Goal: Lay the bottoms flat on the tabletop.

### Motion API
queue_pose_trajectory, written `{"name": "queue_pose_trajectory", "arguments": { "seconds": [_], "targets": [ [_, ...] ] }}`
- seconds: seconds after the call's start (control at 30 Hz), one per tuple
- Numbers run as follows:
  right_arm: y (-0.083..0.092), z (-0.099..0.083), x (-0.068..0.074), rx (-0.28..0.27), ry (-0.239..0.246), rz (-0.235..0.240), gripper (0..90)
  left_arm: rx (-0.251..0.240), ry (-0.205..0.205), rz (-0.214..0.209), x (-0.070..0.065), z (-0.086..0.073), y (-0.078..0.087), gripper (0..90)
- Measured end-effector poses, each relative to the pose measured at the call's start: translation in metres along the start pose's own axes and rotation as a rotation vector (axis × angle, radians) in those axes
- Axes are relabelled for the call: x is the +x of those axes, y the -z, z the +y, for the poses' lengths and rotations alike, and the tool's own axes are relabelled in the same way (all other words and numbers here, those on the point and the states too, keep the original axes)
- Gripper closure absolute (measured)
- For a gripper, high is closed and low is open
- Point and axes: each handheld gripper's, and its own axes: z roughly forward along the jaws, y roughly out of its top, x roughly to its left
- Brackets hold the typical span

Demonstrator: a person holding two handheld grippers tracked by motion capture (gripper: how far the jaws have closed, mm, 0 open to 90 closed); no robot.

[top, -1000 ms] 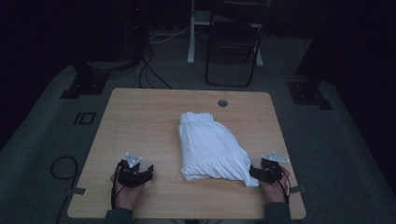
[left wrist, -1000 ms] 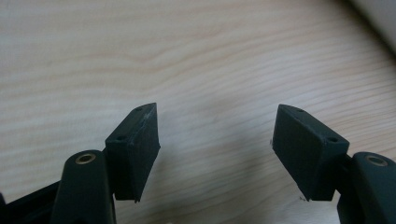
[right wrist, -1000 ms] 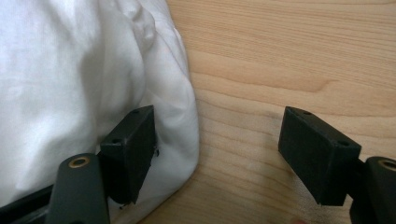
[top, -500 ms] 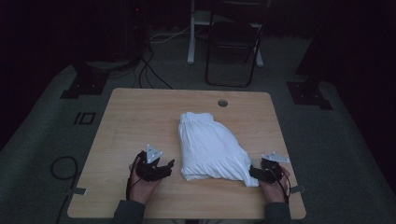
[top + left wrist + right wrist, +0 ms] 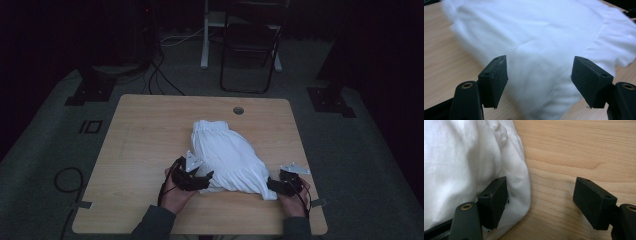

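Wood-grain table [image 5: 145,145], rumpled white cloth [image 5: 227,152]

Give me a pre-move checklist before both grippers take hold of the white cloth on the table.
1. Left gripper open: ok, jaws stand wide apart, having just opened a little further, with nothing pinched.
2. Left gripper lined up on the white cloth: ok, the cloth's near edge lies between and beyond its jaws.
3. Right gripper open: ok, jaws wide apart.
4. Right gripper lined up on the cloth: not ok, one jaw is at the cloth's corner, the other over bare table.
5. Cloth flat: not ok, it is bunched and wrinkled.
6. Pads touching the cloth: cannot tell.
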Motion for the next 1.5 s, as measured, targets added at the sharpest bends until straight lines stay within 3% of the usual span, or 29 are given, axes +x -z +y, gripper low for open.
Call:
{"name": "queue_pose_trajectory", "arguments": {
  "seconds": [0.03,0.1,0.2,0.27,0.5,0.57,0.67,0.7,0.73,0.77,0.8,0.87,0.9,0.93,0.97,1.03,1.17,1.23,1.27,1.33,1.37,1.4,1.47,1.5],
  "targets": [
    [0.000,0.000,0.000,0.000,0.000,0.000,27.3,0.000,0.000,0.000,0.000,0.000,0.000,29.3],
    [0.000,0.000,0.000,0.000,0.000,0.000,27.3,-0.001,-0.032,-0.047,-0.015,0.013,-0.017,28.0],
    [0.000,0.000,0.000,0.000,-0.001,0.000,27.3,0.000,-0.049,-0.065,-0.024,0.019,-0.025,25.8],
    [0.000,0.000,0.000,-0.001,-0.001,0.000,27.3,0.015,-0.096,-0.095,-0.039,0.030,-0.038,24.4],
    [0.000,0.000,0.000,0.000,-0.003,-0.001,27.3,0.055,-0.148,-0.119,-0.064,0.039,-0.070,14.5],
    [0.000,0.000,0.000,-0.001,-0.004,-0.001,27.3,0.092,-0.170,-0.082,-0.072,0.036,-0.086,13.0],
    [0.000,0.000,0.000,0.000,-0.003,-0.001,27.3,0.105,-0.172,-0.066,-0.072,0.035,-0.091,12.6],
    [0.000,0.000,0.000,0.000,-0.002,-0.001,27.3,0.145,-0.183,-0.020,-0.072,0.030,-0.100,15.2],
    [0.000,0.000,0.000,0.000,-0.002,-0.001,27.3,0.145,-0.183,-0.020,-0.072,0.030,-0.100,17.0],
    [0.000,0.000,0.000,0.000,-0.001,-0.001,27.3,0.169,-0.191,0.012,-0.072,0.027,-0.104,21.2],
    [0.000,0.000,0.000,0.000,-0.001,-0.001,27.3,0.176,-0.192,0.018,-0.072,0.025,-0.105,25.3],
    [0.000,0.000,0.000,0.000,-0.001,-0.001,27.3,0.184,-0.192,0.027,-0.071,0.024,-0.106,42.4],
    [0.000,0.000,0.000,0.000,-0.001,-0.001,27.3,0.187,-0.189,0.028,-0.069,0.023,-0.105,42.4],
    [0.000,0.000,0.001,0.000,-0.001,0.000,27.3,0.182,-0.171,0.020,-0.066,0.023,-0.104,52.7],
    [0.000,0.000,0.001,0.001,0.001,0.000,27.3,0.170,-0.134,0.011,-0.059,0.023,-0.099,68.7],
    [0.000,0.000,0.001,0.000,0.001,0.000,27.4,0.162,-0.117,0.004,-0.056,0.024,-0.096,76.1],
    [0.000,0.000,0.001,0.000,0.003,-0.001,27.5,0.125,-0.114,0.006,-0.047,0.028,-0.076,77.7],
    [0.000,0.000,0.001,0.000,0.003,-0.002,27.7,0.094,-0.090,0.037,-0.033,0.026,-0.057,78.0],
    [0.000,0.000,0.001,0.000,0.003,-0.002,27.7,0.094,-0.090,0.037,-0.033,0.026,-0.057,78.1],
    [0.000,0.000,0.001,0.000,0.003,-0.002,27.7,0.086,-0.065,0.058,-0.019,0.021,-0.044,78.1],
    [0.000,0.000,0.001,0.000,0.003,-0.003,27.8,0.084,-0.043,0.088,-0.004,0.014,-0.032,78.0],
    [0.000,0.000,0.001,0.000,0.003,-0.003,27.8,0.084,-0.043,0.088,-0.004,0.014,-0.032,78.0],
    [0.000,0.000,0.001,0.000,0.003,-0.004,27.8,0.085,-0.015,0.121,0.012,0.006,-0.020,78.0],
    [0.000,0.000,0.001,0.000,0.003,-0.005,27.8,0.089,0.011,0.148,0.028,-0.003,-0.009,77.8]
  ]
}}
